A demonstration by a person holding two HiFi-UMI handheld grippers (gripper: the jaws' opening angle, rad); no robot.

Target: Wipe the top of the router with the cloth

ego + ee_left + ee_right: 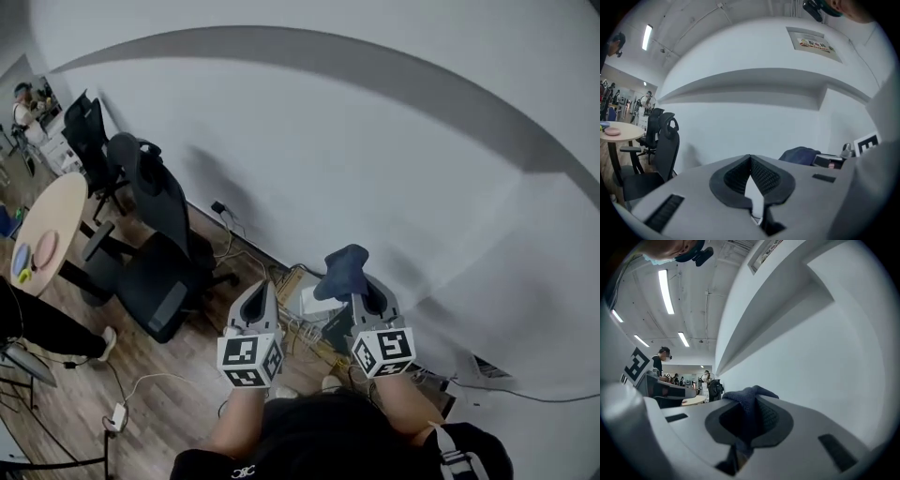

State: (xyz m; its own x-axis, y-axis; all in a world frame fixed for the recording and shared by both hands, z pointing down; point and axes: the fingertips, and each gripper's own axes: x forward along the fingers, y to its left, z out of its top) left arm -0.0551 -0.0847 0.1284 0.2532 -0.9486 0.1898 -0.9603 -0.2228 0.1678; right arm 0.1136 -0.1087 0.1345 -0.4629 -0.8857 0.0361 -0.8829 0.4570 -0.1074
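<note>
My right gripper [362, 284] is shut on a dark blue cloth [342, 267], which bunches up above the jaw tips. In the right gripper view the cloth [746, 399] fills the gap between the pads, in front of the white wall. My left gripper [260, 289] is held beside it, about level, with its tips together and nothing in them [750, 161]. The left gripper view also catches the cloth [799, 154] off to the right. Below and between the grippers a white boxy device [315, 302] lies among cables on the floor; I cannot tell whether it is the router.
A white wall [375, 169] fills the view ahead. Two black office chairs [155, 248] stand to the left, beside a round wooden table [52, 225] with plates. Cables and a power strip [117, 417] lie on the wood floor. A cardboard box [289, 281] sits by the wall.
</note>
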